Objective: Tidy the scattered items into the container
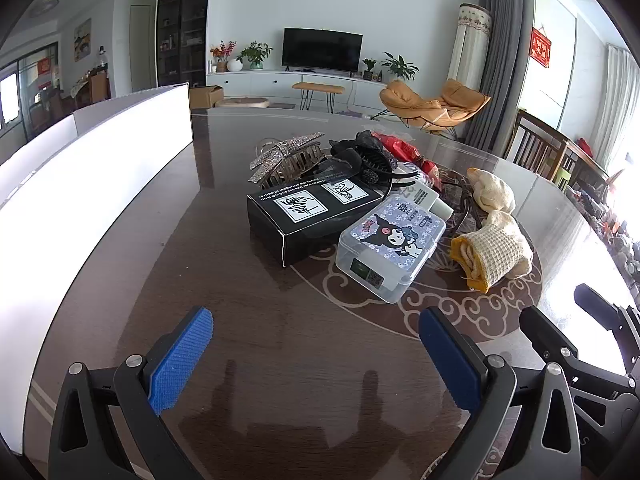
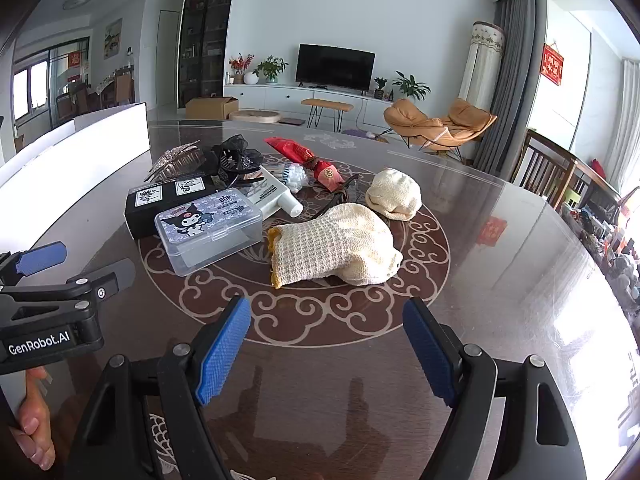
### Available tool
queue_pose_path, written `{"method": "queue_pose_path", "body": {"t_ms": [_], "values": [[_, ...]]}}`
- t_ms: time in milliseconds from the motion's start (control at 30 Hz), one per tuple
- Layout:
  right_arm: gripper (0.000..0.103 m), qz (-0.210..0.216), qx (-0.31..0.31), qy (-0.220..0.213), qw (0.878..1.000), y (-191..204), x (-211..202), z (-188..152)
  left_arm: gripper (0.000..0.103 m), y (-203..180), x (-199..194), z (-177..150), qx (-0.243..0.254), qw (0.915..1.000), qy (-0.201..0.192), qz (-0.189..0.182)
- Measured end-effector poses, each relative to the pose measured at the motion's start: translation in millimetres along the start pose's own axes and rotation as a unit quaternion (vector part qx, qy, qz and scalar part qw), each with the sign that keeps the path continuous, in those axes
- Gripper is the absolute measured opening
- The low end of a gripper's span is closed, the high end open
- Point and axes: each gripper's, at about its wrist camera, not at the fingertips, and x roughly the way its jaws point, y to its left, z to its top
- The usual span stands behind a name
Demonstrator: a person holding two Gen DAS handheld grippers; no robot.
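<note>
On the dark round table, a clear plastic case with a cartoon lid serves as the landmark. Touching its left side lies a black box; behind that box sit a rhinestone hair claw and a black hair clip. Behind the case, a white tube rests against it, with a red packet farther back. To the right of the case lie two cream knitted cloths, one near it, the other behind. Well left of the case stands the white container, its wall overexposed. In front of the case, the left gripper hovers with jaws spread wide and empty; right of it, the right gripper is likewise released, holding nothing.
</note>
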Motion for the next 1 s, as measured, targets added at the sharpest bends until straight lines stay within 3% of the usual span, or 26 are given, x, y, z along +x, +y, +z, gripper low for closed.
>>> {"method": "queue_pose_path", "body": {"t_ms": [633, 1000], "values": [[0.08, -0.005, 0.002, 0.024, 1.0, 0.8, 10.3, -1.3, 0.103, -6.0, 5.7, -0.5, 0.018, 0.9996, 0.019, 0.006], [0.08, -0.002, 0.007, 0.015, 1.0, -0.5, 6.8, -0.8, 0.103, -4.5, 3.5, -0.7, 0.016, 0.9997, 0.015, 0.009]]}}
